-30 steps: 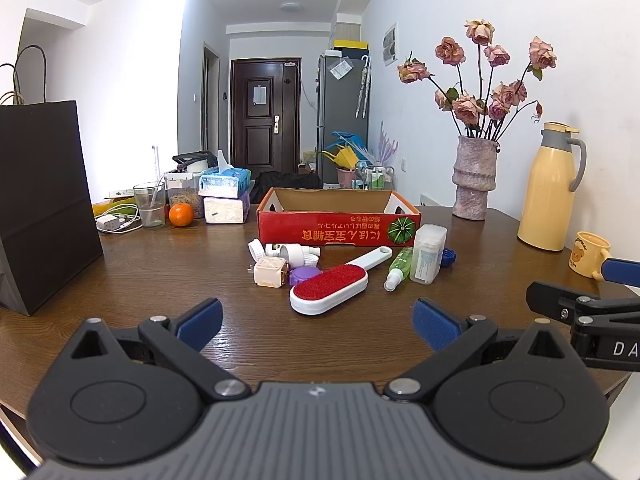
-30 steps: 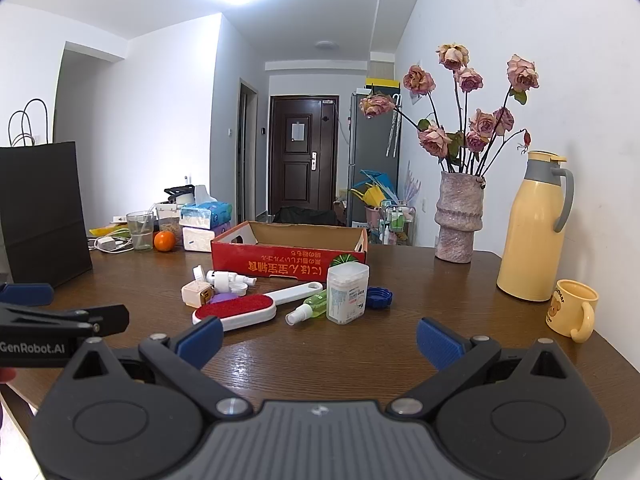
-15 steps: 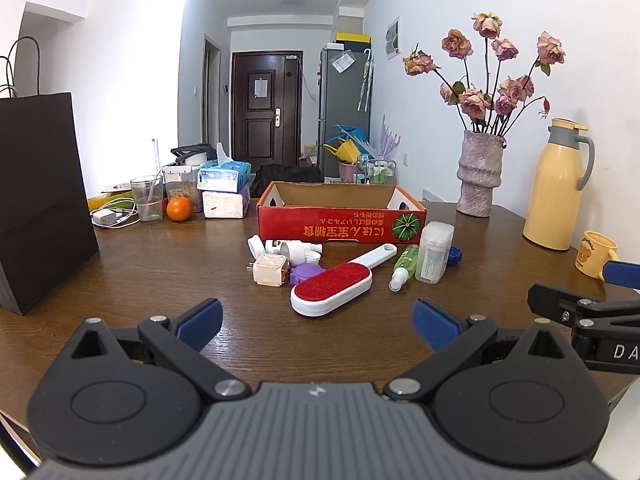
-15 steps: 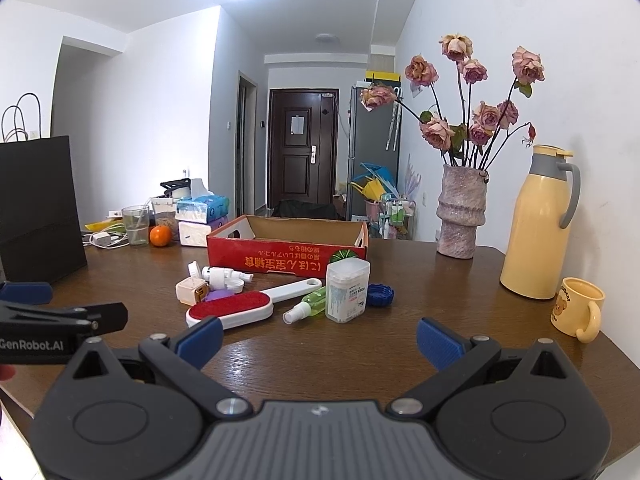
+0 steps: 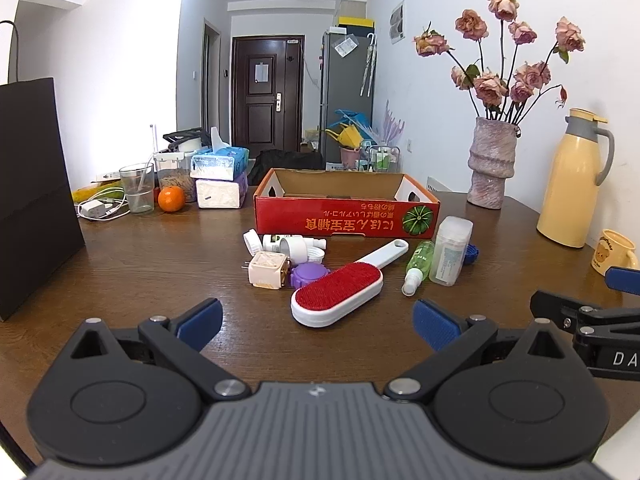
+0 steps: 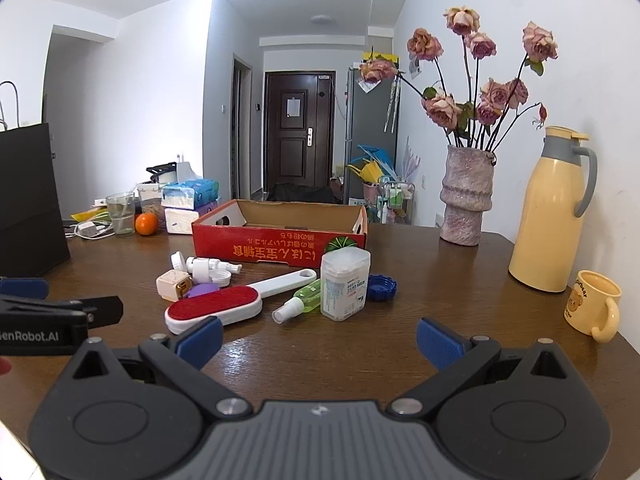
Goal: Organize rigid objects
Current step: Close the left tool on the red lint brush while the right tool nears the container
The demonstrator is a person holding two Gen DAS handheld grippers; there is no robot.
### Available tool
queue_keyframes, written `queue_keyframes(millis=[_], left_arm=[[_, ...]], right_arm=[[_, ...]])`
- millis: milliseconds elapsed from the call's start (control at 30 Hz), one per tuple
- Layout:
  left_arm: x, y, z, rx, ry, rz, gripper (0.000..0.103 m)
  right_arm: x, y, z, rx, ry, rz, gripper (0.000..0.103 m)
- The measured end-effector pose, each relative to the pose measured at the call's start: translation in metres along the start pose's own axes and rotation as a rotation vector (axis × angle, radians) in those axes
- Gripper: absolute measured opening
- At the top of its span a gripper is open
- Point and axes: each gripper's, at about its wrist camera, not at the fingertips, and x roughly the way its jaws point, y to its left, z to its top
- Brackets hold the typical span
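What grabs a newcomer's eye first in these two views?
Likely the red cardboard box at the table's middle, open-topped, with a heap of small items in front of it, led by the red-and-white lint brush. Next, the dried roses in the stone-look vase and the yellow thermos against the right wall. Both grippers, left and right, are open and hold nothing.

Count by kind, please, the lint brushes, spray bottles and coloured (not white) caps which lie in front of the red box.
Lint brush: 1
Green spray bottle: 1
Coloured caps: 2, a purple cap and a blue cap
Total: 4
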Motion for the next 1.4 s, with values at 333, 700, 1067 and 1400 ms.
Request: queue_keyframes(millis=[333,700,1067,1400], left_arm=[[0.04,0.004,0.007,0.005,0.035,0.004,0.103],[0.087,0.005,0.018,0.028,0.072,0.027,0.103],[0.14,-0.004,0.032,0.099,0.108,0.014,0.103],[0.198,-0.017,0.032,0.146,0.205,-0.027,0.103]], right_arm=[[0.041,-0.006,0.004,0.008,0.042,-0.013,0.103],[0.084,-0.012,0.007,0.016,0.082,-0.032,0.103],[0.121,-0.022,0.016,0.01,0.095,-0.067,0.103],[0.155,-0.03,0.023,-0.006,0.099,-0.081,0.103]])
